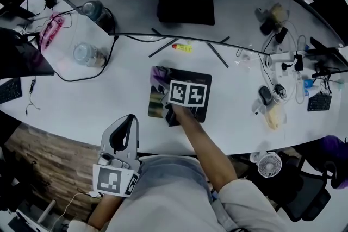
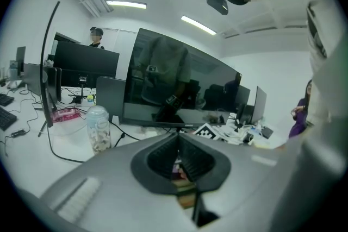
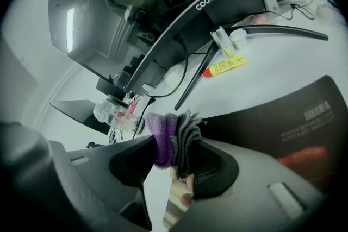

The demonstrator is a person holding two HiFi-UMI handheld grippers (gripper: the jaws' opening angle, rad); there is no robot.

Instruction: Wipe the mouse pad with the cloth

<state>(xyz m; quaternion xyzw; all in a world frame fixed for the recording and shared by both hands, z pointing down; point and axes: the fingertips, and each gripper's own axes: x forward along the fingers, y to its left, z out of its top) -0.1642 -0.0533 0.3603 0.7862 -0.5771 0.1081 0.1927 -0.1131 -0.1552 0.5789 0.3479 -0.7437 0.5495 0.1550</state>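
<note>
Head view is showing the mouse pad point(image 1: 197, 76) lying mid-worktop point(image 1: 109, 89), with monitor legs point(image 1: 217, 55) and a yellow tube point(image 1: 183, 47) sitting just behind it. The right hand-held gripper point(image 1: 165, 91) is clamping a bunched purple-and-grey cloth point(image 1: 159, 78) over the pad's left part, and its marker cube is covering the pad's middle. A bottle point(image 1: 87, 54) is standing well to the left. A mouse point(image 1: 265, 95) is lying among cables to the right. The left hand-held gripper point(image 1: 129, 119) is hanging off the worktop's near edge, with its jaws together on nothing. Whether the cloth is touching the pad is hard to make out.
</note>
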